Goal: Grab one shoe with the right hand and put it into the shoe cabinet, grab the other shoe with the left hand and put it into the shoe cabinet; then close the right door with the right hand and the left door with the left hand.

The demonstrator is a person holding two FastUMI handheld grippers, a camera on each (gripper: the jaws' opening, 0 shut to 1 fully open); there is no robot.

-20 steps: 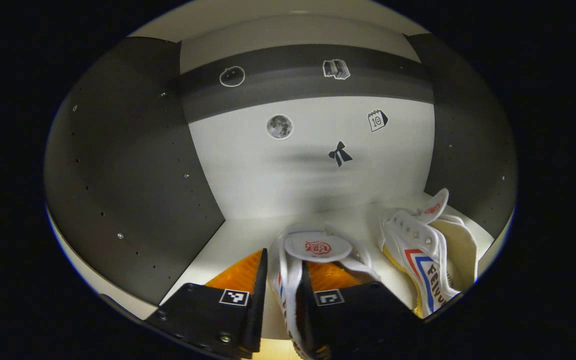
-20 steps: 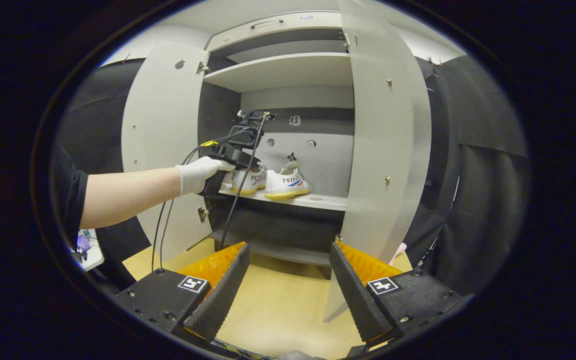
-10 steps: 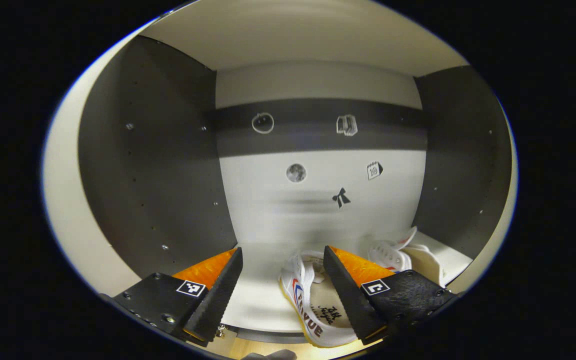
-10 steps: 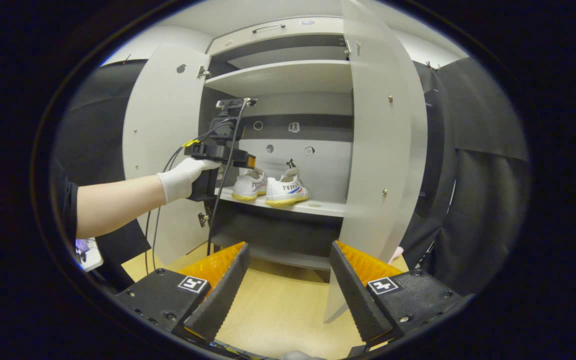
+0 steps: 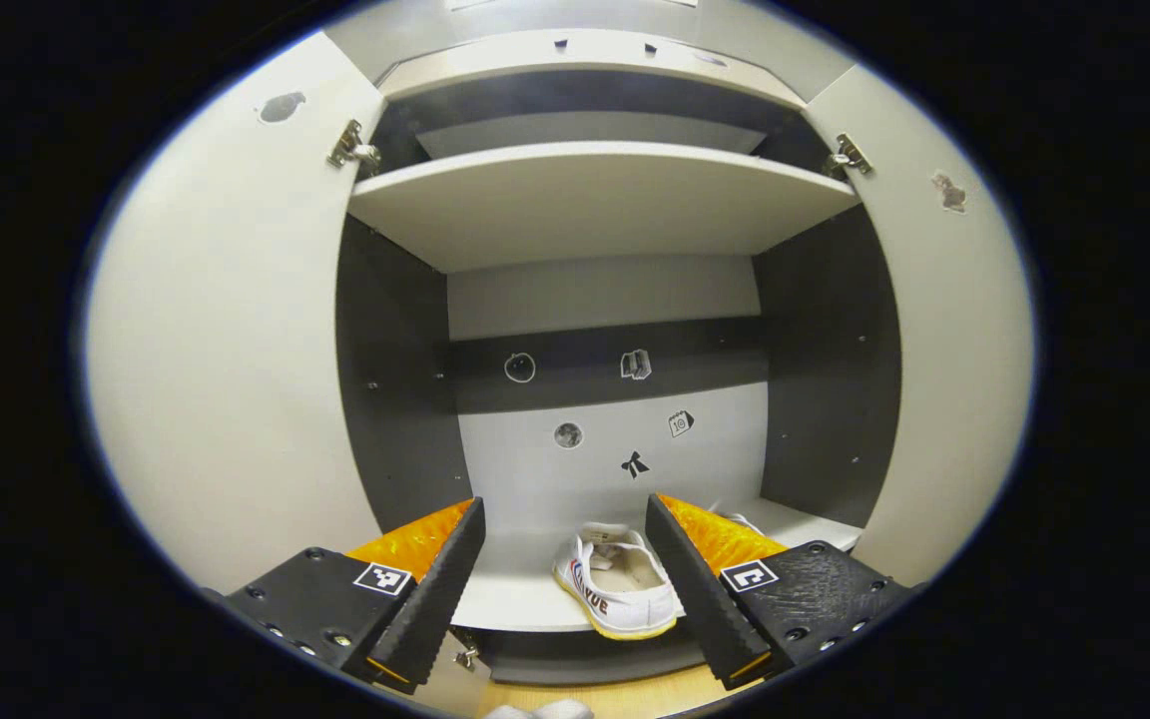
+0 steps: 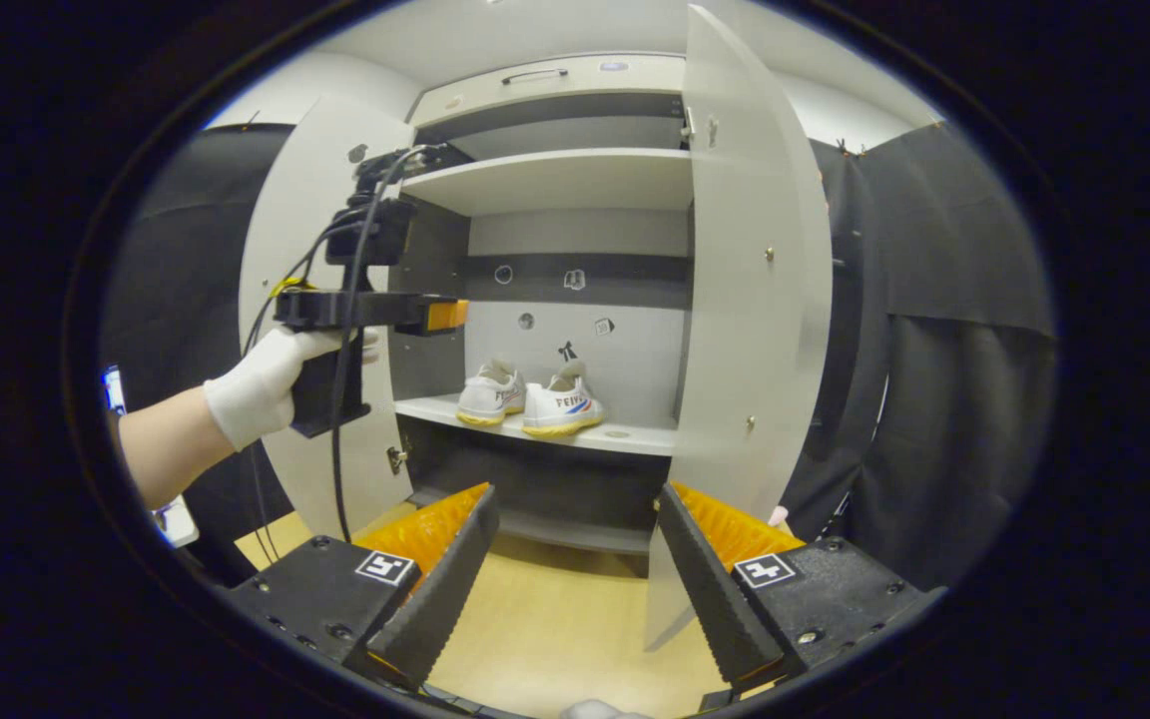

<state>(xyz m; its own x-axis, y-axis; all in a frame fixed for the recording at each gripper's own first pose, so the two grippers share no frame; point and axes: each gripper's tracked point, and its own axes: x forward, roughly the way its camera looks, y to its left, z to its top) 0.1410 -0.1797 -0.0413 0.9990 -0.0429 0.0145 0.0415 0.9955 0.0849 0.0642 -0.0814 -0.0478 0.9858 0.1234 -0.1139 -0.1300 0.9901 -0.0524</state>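
Two white sneakers stand side by side on the cabinet's middle shelf (image 6: 625, 436), the left shoe (image 6: 490, 392) next to the right shoe (image 6: 560, 402). In the left gripper view one shoe (image 5: 620, 589) lies heel toward me, and the other shoe (image 5: 735, 521) peeks out behind a finger. My left gripper (image 5: 564, 504) is open and empty, held back from the shelf in front of the cabinet. A gloved hand (image 6: 256, 384) holds the left gripper (image 6: 440, 315) by the left door (image 6: 286, 190). My right gripper (image 6: 575, 489) is open and empty, low over the floor.
Both cabinet doors stand open: the left door (image 5: 226, 330) and the right door (image 5: 944, 350); the right door (image 6: 750, 300) juts toward me. An upper shelf (image 5: 585, 200) sits above. Light wooden floor (image 6: 555, 619) lies before the cabinet, black cloth (image 6: 944, 350) at the right.
My left gripper opened, let go of the shoe on the shelf and pulled back out of the cabinet. The right gripper has barely moved.
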